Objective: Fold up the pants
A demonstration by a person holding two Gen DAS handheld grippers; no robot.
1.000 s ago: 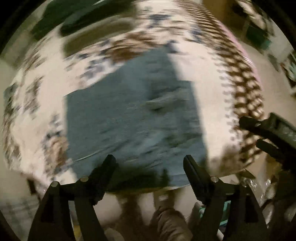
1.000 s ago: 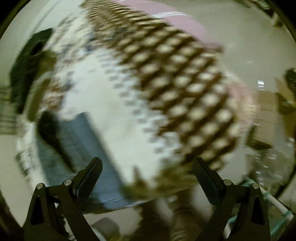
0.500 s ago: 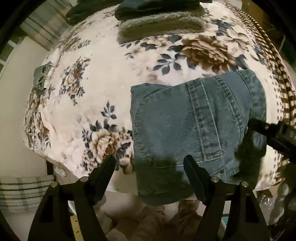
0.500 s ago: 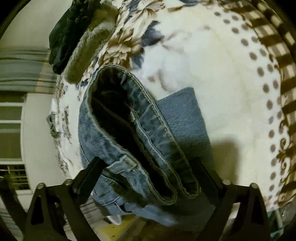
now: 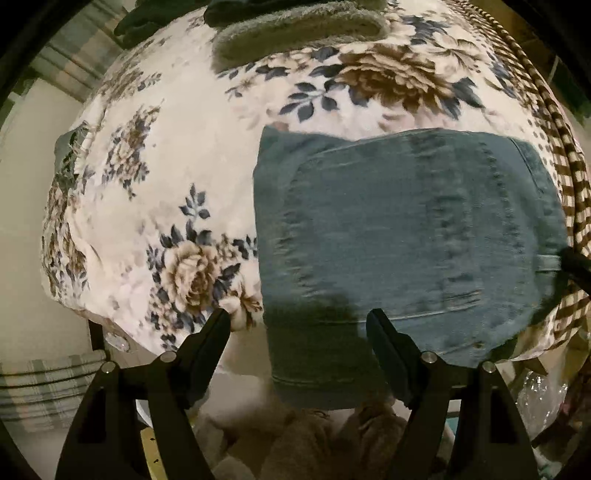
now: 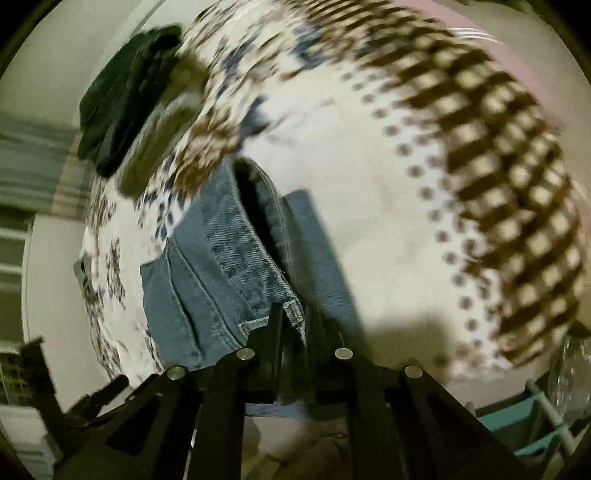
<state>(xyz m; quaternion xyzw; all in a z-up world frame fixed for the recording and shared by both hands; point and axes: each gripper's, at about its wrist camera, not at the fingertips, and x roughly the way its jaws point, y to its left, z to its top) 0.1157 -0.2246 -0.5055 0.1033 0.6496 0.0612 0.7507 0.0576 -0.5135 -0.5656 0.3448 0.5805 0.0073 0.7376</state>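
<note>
Folded blue denim pants (image 5: pixel 406 236) lie on a floral blanket (image 5: pixel 155 177), their near edge hanging over the table's front. My left gripper (image 5: pixel 299 332) is open and empty, its fingers just above the pants' near left corner. My right gripper (image 6: pixel 295 325) is shut on the waistband edge of the pants (image 6: pixel 221 258) at their right side. One of its fingers shows as a dark bar at the right edge of the left wrist view (image 5: pixel 574 260).
A stack of folded dark and olive clothes (image 5: pixel 295 29) lies at the blanket's far side, also in the right wrist view (image 6: pixel 125 96). A brown checkered border (image 6: pixel 498 177) runs along the blanket's right edge. A teal rack (image 6: pixel 532 424) stands low right.
My right gripper has closed on the waistband edge; it was open half a second ago. The left gripper has moved nearer the pants and stays open.
</note>
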